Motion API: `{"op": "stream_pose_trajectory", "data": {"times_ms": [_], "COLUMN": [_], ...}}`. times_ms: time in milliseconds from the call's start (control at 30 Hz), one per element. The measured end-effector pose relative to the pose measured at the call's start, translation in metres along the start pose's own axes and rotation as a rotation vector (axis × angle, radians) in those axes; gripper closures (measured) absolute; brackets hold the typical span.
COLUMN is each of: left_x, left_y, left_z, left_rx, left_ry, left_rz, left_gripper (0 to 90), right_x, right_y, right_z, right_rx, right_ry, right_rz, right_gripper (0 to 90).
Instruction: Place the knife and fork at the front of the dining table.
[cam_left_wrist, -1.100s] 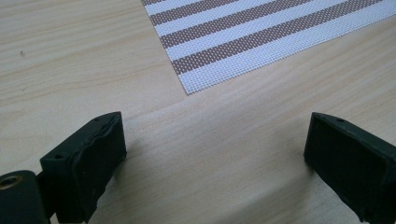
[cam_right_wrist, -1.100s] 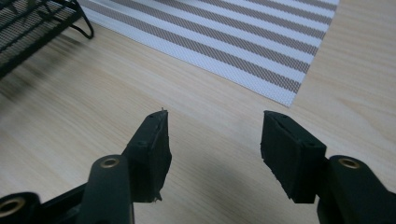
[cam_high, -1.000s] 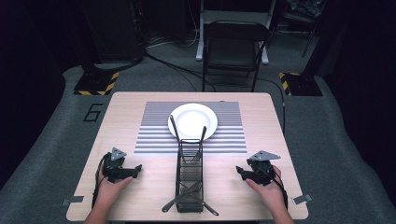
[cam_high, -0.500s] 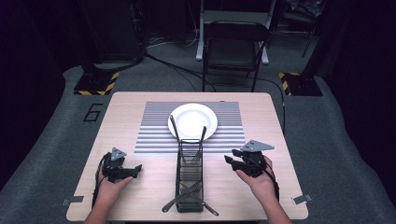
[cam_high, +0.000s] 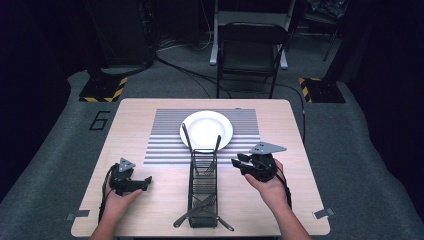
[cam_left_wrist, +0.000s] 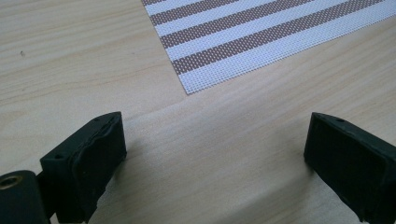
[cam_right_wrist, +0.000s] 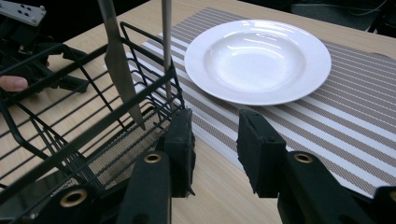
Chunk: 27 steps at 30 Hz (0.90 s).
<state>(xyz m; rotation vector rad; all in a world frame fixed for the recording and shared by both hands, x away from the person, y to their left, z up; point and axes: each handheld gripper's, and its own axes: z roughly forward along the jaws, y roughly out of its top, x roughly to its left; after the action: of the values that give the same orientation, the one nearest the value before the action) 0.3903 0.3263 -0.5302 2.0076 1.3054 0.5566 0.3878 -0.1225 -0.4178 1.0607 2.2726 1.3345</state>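
Note:
A black wire cutlery basket (cam_high: 203, 185) lies lengthwise at the table's front middle. Utensil handles (cam_high: 186, 137) lean out of its far end. A white plate (cam_high: 206, 129) rests on a striped placemat (cam_high: 165, 140) just behind it. My right gripper (cam_high: 236, 162) is beside the basket's right side near its far end. In the right gripper view it (cam_right_wrist: 215, 123) is open by a narrow gap with nothing between the jaws, next to the basket wall (cam_right_wrist: 93, 130), a knife (cam_right_wrist: 119, 60) and the plate (cam_right_wrist: 257, 60). My left gripper (cam_high: 146, 181) rests on the wood left of the basket, and the left gripper view shows it (cam_left_wrist: 215, 140) wide open and holding nothing.
The placemat's near corner (cam_left_wrist: 261, 37) lies just ahead of the left jaws. More utensils cross under the basket's near end (cam_high: 192, 215). A black folding chair (cam_high: 252, 47) stands beyond the table's far edge. Bare wood (cam_high: 300, 150) extends to the right of the right hand.
My right gripper has moved left and away from the person, up to the basket's right side. The left gripper, basket and plate have stayed put.

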Motion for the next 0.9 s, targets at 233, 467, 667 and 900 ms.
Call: {"op": "stream_pose_trajectory", "data": {"times_ms": [233,467,667,900], "left_x": [0.000,0.000,0.000,0.000], "left_y": [0.000,0.000,0.000,0.000], "left_z": [0.000,0.000,0.000,0.000], "left_rx": [0.001,0.000,0.001,0.000], "left_ry": [0.000,0.000,0.000,0.000], "left_rz": [0.001,0.000,0.001,0.001], "left_gripper": [5.3,5.3,5.3,5.3], "right_x": [0.006,0.011,0.016,0.021], "right_y": [0.011,0.018,0.025,0.029], "right_z": [0.007,0.014,0.024,0.036], "right_rx": [-0.011,-0.010,-0.012,-0.007], "right_ry": [0.029,0.056,0.076,0.077], "right_rz": [-0.011,-0.019,-0.027,-0.041], "right_gripper": [67.3,67.4,66.7,67.3]}}
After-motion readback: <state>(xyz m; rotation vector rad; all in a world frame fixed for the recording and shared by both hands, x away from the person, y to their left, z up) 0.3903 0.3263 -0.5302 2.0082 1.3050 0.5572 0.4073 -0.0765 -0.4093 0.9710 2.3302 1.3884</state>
